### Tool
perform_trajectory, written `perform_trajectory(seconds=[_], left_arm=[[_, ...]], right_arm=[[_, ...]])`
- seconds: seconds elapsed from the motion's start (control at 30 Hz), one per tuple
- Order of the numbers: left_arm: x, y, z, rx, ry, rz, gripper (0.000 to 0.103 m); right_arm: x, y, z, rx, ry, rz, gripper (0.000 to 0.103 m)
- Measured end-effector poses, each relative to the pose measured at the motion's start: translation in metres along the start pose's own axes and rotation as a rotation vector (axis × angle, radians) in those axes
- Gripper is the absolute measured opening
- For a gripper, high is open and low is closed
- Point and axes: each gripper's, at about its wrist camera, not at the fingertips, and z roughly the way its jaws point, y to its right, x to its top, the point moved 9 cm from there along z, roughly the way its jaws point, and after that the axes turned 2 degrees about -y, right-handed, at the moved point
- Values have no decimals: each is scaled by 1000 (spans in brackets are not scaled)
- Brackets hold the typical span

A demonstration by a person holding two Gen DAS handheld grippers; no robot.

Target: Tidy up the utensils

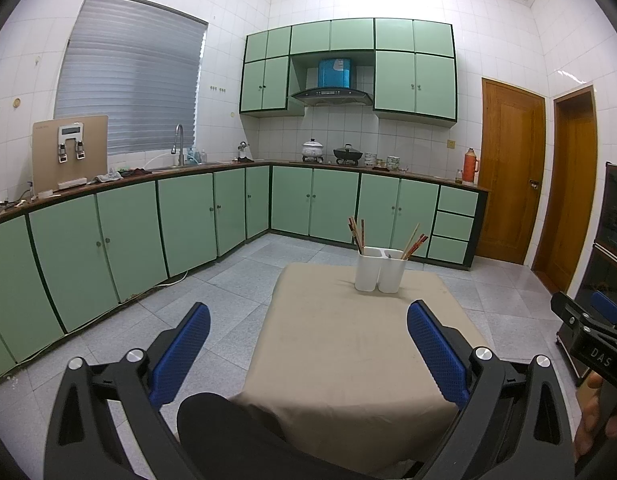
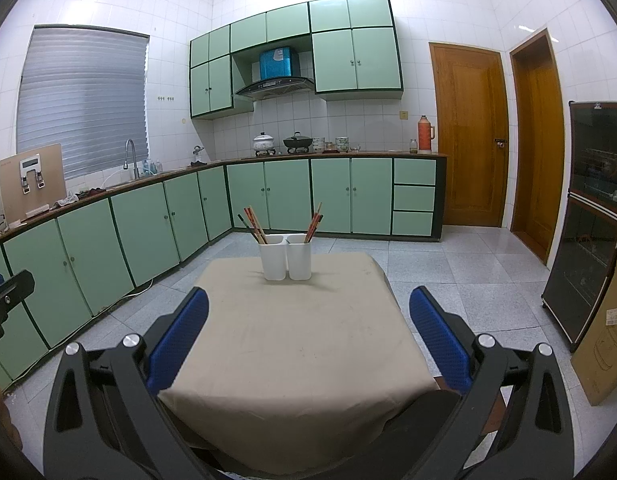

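Observation:
Two white utensil holders (image 1: 379, 270) (image 2: 285, 257) stand side by side at the far end of a small table covered with a beige cloth (image 1: 348, 352) (image 2: 296, 344). Chopsticks lean out of the left holder (image 1: 357, 234) (image 2: 253, 225) and out of the right one (image 1: 414, 242) (image 2: 314, 224). My left gripper (image 1: 308, 320) is open, held over the near end of the table, nothing between its blue pads. My right gripper (image 2: 308, 304) is open too, likewise back from the holders. The right gripper also shows at the right edge of the left wrist view (image 1: 588, 332).
Green base cabinets (image 2: 148, 216) with a dark counter run along the left and back walls. Two wooden doors (image 2: 468, 136) are at the right. A dark glass cabinet (image 2: 588, 208) and a cardboard box (image 2: 604, 332) stand on the right. A person's dark-clothed knee (image 1: 228, 432) is under the near table edge.

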Motion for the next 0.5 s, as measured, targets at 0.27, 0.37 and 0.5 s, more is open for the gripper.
perform_trajectory(seconds=[0.27, 0.37, 0.5], left_arm=[[0, 1, 0, -2, -1, -1, 97], [3, 2, -1, -3, -1, -1, 97], [3, 3, -2, -4, -1, -1, 97]], right_arm=[[0, 0, 0, 0, 0, 0, 97], [0, 0, -1, 0, -1, 1, 97], [-1, 0, 0, 0, -2, 0, 97]])
